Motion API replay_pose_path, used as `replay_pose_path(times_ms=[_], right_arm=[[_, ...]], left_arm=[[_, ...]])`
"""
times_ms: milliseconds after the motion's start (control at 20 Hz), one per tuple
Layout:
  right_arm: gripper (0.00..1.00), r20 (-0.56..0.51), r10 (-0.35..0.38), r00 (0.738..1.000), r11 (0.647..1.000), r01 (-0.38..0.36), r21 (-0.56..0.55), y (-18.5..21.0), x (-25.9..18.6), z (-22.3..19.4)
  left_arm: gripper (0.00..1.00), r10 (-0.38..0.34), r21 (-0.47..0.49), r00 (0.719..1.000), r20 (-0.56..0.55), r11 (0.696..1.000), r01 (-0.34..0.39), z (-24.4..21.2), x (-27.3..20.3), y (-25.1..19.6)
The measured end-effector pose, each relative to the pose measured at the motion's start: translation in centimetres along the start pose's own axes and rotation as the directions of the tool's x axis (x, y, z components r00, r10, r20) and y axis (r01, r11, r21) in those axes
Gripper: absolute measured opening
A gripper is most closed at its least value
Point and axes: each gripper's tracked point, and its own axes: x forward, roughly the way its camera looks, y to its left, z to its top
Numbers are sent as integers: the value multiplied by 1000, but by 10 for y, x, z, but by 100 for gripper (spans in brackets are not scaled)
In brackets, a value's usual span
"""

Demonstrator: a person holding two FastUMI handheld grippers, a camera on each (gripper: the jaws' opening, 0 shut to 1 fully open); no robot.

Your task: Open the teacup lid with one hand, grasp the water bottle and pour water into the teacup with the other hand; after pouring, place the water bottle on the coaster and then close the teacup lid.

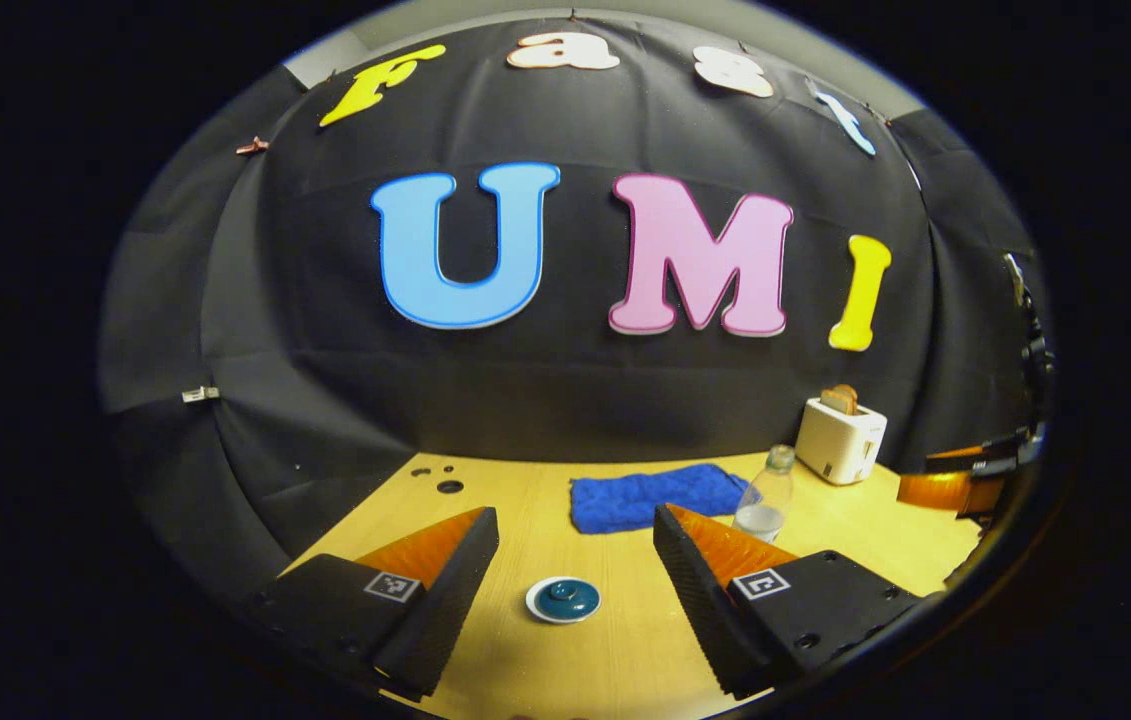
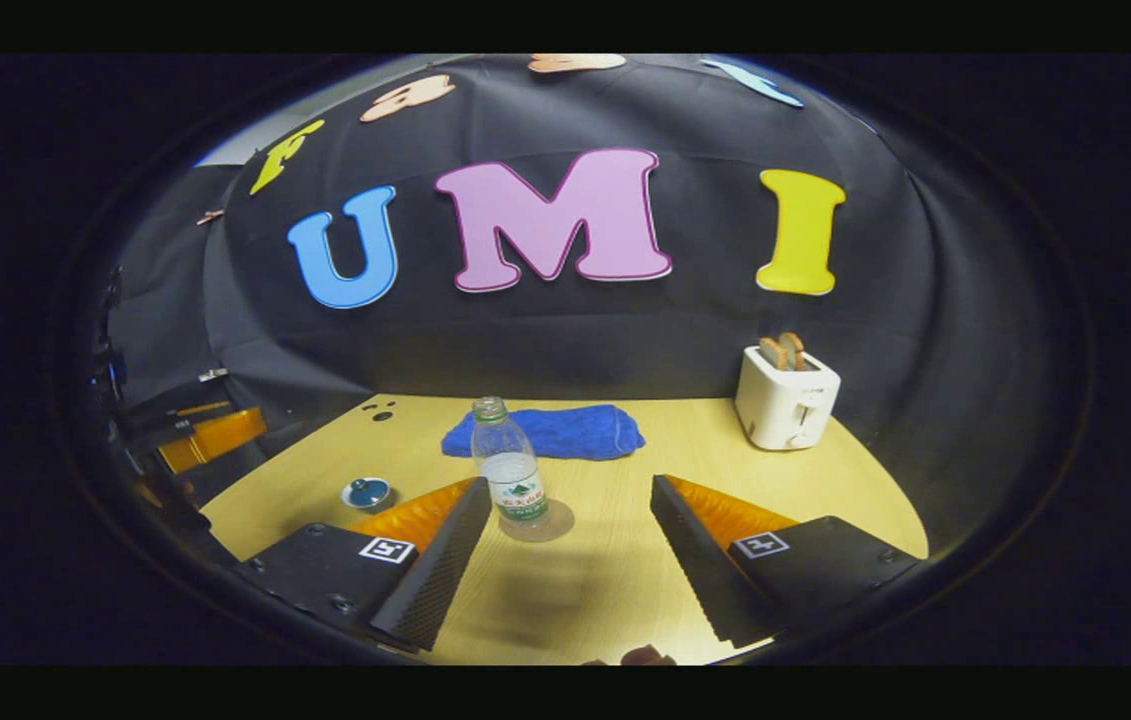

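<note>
A blue towel [image 2: 545, 432] lies on my desk [image 2: 605, 590] near the back wall. A white toaster [image 2: 785, 405] holding toast [image 2: 784, 351] stands well apart from it.

Light came down from overhead, bright on the wooden table [image 2: 625, 560] and dim on the cloth behind. The water bottle [image 2: 510, 475] threw a soft, short shadow at its base. Both views bowed hard at the rims, edges smeared and darkened, the centre staying fairly sharp.

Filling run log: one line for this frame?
left gripper: open, over teacup lid | right gripper: open | water bottle: upright on coaster
</note>
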Motion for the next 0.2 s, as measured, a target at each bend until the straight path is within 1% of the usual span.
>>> replay_pose_path(times_ms=[200], right_arm=[[99, 43, -10, 999, 1000, 11, -4, 9, -35, 23]], left_arm=[[98, -14, -20, 996, 86, 1000, 16, 57, -31, -12]])
